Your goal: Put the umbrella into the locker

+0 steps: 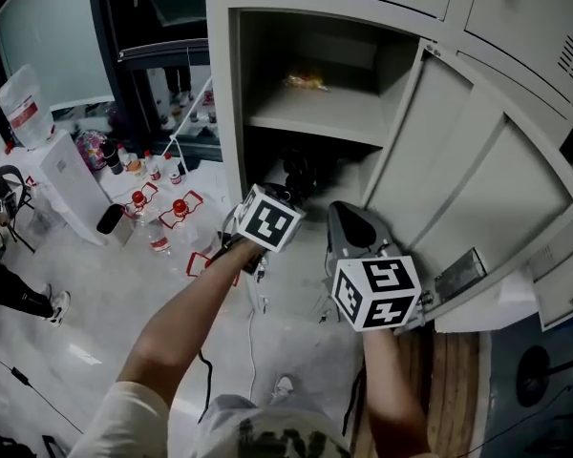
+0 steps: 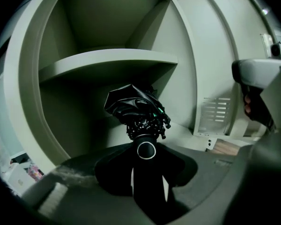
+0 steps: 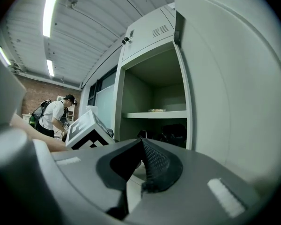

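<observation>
A black folded umbrella (image 2: 133,104) points into the lower compartment of the open grey locker (image 1: 225,113), under its shelf (image 1: 315,117). My left gripper (image 2: 146,161) is shut on the umbrella's handle end, which has a ringed cap. In the head view the left gripper (image 1: 283,194) reaches toward the dark umbrella (image 1: 301,175) at the compartment mouth, its jaws hidden behind its marker cube. My right gripper (image 1: 342,213) hovers beside the open locker door (image 1: 458,179). The right gripper (image 3: 141,144) looks shut, with nothing between its jaws.
A small yellowish item (image 1: 306,81) lies on the shelf. Several red-capped bottles (image 1: 162,219) and a white dispenser (image 1: 67,179) stand on the floor at left. A person (image 3: 51,116) stands further back and a leg (image 1: 19,294) shows at far left.
</observation>
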Demonstrator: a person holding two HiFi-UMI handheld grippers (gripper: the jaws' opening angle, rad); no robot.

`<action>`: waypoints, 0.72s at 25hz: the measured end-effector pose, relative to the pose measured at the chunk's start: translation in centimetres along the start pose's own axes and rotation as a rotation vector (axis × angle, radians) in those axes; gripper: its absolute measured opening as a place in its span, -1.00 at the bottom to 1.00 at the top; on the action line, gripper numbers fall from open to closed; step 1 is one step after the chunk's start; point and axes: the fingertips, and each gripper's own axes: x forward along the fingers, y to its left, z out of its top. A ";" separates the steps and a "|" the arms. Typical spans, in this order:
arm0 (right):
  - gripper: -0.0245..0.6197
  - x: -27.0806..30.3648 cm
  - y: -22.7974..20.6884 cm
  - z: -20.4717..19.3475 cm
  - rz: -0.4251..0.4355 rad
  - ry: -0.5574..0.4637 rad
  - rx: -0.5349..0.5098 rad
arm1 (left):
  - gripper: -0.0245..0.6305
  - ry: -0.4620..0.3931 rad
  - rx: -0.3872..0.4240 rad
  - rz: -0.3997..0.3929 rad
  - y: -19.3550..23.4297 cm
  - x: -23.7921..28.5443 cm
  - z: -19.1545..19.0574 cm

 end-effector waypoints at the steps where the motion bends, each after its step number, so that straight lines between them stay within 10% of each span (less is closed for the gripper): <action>1: -0.94 0.2 -0.1 0.0 0.003 -0.001 0.002 | -0.48 -0.004 0.014 0.018 0.5 0.0 0.5; 18: -0.94 2.3 -2.7 -0.6 -0.095 0.006 0.057 | -0.48 0.079 0.068 -0.062 1.4 6.3 2.2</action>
